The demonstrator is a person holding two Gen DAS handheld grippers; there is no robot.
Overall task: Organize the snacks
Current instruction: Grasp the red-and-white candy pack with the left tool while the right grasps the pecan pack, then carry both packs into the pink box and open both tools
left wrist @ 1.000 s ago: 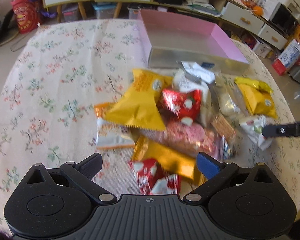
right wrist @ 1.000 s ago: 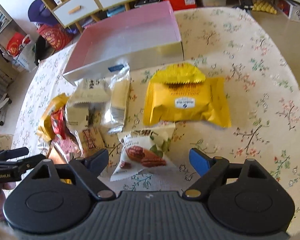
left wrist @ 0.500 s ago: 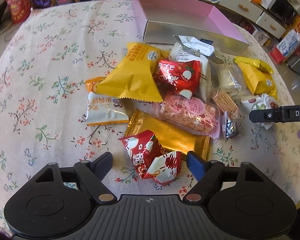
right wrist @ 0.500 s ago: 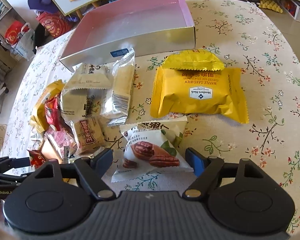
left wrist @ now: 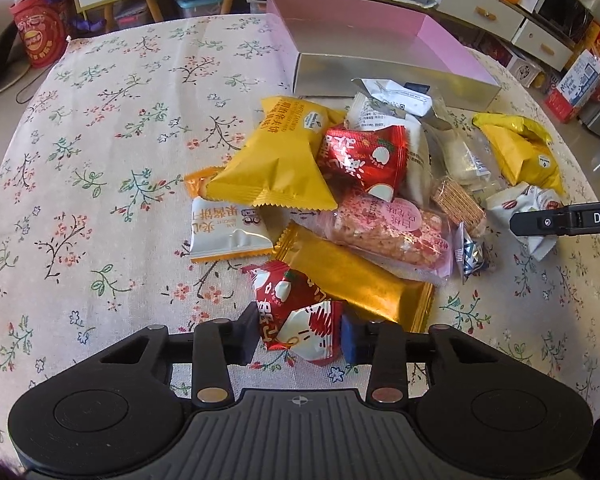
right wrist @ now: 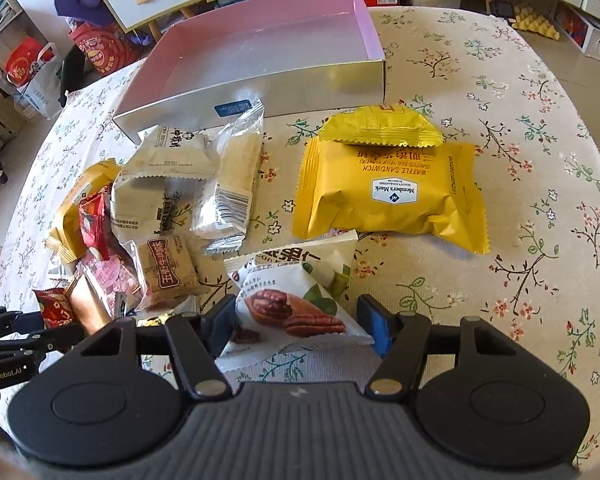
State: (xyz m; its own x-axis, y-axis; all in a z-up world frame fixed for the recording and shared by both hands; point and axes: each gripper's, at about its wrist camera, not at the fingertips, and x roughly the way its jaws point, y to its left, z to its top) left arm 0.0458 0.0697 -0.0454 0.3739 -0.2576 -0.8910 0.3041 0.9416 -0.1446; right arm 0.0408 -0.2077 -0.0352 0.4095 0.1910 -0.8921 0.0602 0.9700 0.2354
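Both sets of fingers closing on light, crinkly packets.
Left gripper (left wrist: pixel 298 334) around red packet (left wrist: pixel 290 314), right gripper (right wrist: pixel 298 326) around pecan packet (right wrist: pixel 296 308); soft, slippery film, best pinched mid-body.

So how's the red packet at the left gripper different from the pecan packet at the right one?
The red packet is crumpled, shiny foil beside a gold bar; the pecan packet is matte white, printed with nuts, lying apart from the pile. Shared: each sits between closing jaws on the floral tablecloth.
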